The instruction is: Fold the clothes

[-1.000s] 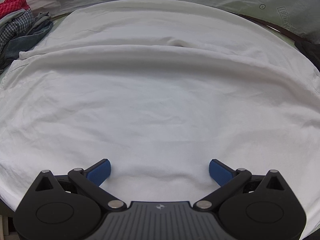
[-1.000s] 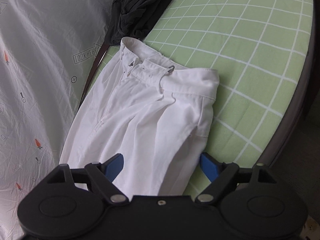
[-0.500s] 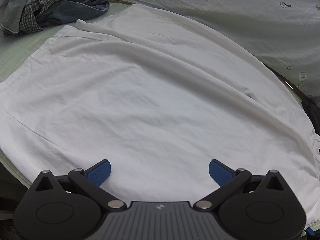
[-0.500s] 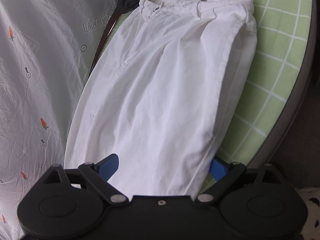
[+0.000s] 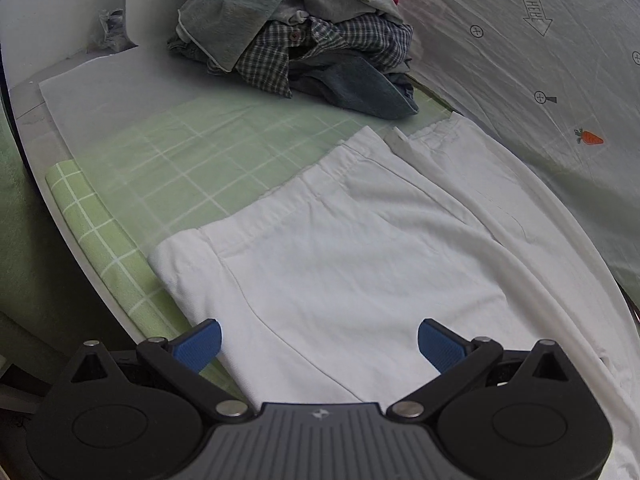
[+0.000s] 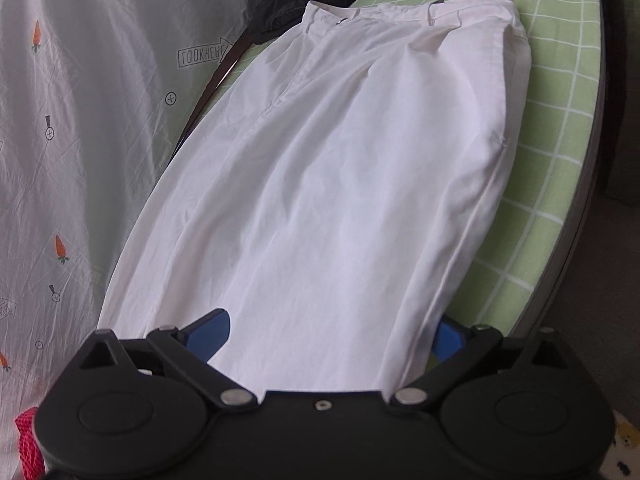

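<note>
Long white cotton trousers (image 6: 328,184) lie flat and lengthwise on the desk's green mat with its white grid (image 6: 560,128), the waistband with its metal button at one end, the hemmed leg ends (image 5: 304,216) at the other. A soft crumpled heap of checked, grey and red clothes (image 5: 304,40) sits beyond the hems. The left hand-held gripper (image 5: 319,346) hangs released, blue ribbed pads wide over the cloth. The right hand-held gripper (image 6: 326,334) is opening, with the fabric between its pads, unpinched.

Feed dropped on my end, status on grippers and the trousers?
Left gripper open, empty. Right gripper jaws opening, fabric between, unpinched. White cotton trousers flat on green checked sheet. Crumpled clothes pile beyond hems, clear.
</note>
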The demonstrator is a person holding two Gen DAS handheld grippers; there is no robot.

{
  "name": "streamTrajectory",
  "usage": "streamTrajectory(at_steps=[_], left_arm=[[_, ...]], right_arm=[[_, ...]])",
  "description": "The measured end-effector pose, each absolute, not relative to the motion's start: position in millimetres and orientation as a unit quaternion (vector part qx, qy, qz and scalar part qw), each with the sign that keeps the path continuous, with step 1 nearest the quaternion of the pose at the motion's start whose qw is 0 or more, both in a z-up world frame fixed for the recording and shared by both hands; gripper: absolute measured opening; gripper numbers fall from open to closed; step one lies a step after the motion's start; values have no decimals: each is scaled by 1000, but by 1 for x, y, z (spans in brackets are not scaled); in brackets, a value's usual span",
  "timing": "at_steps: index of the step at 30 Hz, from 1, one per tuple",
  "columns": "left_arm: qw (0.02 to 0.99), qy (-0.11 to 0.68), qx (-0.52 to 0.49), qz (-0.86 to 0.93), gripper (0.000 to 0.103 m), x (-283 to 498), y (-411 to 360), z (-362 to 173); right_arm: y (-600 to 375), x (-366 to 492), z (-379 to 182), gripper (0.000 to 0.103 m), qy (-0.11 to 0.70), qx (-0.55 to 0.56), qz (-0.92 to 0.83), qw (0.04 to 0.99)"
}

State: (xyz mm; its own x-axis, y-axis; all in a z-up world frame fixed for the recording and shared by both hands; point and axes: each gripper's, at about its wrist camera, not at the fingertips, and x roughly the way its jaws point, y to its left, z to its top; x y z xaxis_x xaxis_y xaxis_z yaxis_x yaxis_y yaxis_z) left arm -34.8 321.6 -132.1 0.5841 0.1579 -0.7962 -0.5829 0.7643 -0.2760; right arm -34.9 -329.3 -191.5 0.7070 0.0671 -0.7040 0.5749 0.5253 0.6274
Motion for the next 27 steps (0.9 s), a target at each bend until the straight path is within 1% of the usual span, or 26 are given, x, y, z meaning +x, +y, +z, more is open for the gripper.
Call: streamTrajectory(at_steps=[7,9,11,12,13,15,16,17,19,24,27], left_arm=[[839,393,-260,272,101,-39,361,-134],[838,401,-264,261,95,-38,363,-138],[836,412,-262,250,85,-34,363,-143],[836,417,-254,250,82,-33,362,-145],[836,423,-246,250,77,-31,361,-147],[837,428,-227,255,64,-29,359,-147],[836,431,-220,258,50,-28,359,-148],[835,433,-214,262,39,-27,358,-149],[834,436,-210,266,30,-27,359,-151],[831,431,-229,268,29,-28,364,-153],[829,429,-231,274,29,-27,363,-153]], right_arm=[[-317,-45,-194,103,321,462,-195,804],[-313,-42,-194,103,316,460,-206,804],[-311,-39,-194,103,315,456,-213,804],[-310,-38,-194,103,315,454,-216,805],[-309,-38,-194,103,314,454,-218,805],[-309,-39,-195,103,308,458,-222,803],[-309,-39,-196,103,306,461,-224,803],[-308,-40,-196,103,303,463,-225,802],[-308,-42,-197,103,296,470,-229,799],[-310,-44,-198,103,282,482,-237,795],[-319,-49,-201,103,254,523,-253,773]])
